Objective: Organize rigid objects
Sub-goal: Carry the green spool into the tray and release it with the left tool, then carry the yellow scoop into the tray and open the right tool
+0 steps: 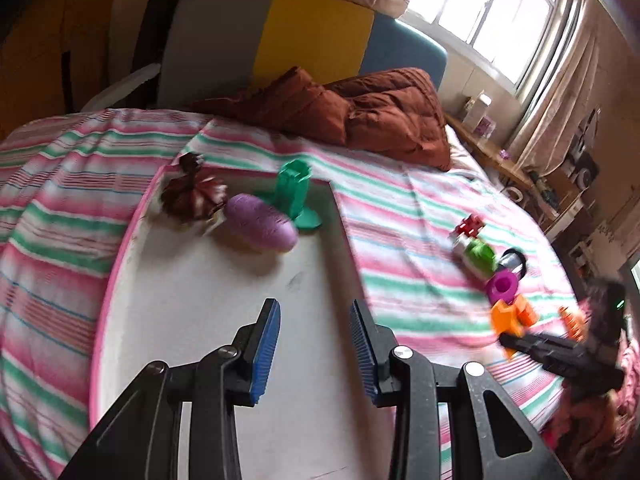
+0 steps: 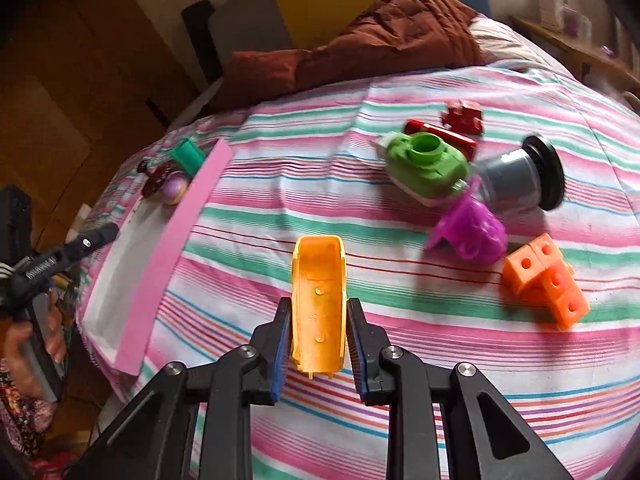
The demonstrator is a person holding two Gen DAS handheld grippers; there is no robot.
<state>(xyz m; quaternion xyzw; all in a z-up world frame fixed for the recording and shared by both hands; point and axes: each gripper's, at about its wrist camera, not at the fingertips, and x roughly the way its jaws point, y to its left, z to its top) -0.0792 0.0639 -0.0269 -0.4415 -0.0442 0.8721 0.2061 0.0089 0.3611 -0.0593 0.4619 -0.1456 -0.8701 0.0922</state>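
My left gripper (image 1: 314,308) is open with nothing between its blue pads, hovering over the white tray with a pink rim (image 1: 116,248). At the tray's far end lie a dark red spiky toy (image 1: 192,196), a purple oval (image 1: 260,226) and a green stand (image 1: 296,194). My right gripper (image 2: 319,304) is shut on a yellow-orange plastic shell (image 2: 320,272), held above the striped bedcover. To its right lie orange cubes (image 2: 548,284), a magenta piece (image 2: 472,232), a grey cylinder with a black end (image 2: 516,180), a green part (image 2: 424,164) and red pieces (image 2: 464,116).
A brown quilt (image 1: 380,116) is bunched at the head of the bed before a grey, yellow and blue headboard (image 1: 316,36). A wooden shelf (image 1: 492,152) with small items runs under the window. In the right wrist view a hand (image 2: 24,344) holds the left gripper beside the tray's pink wall (image 2: 172,240).
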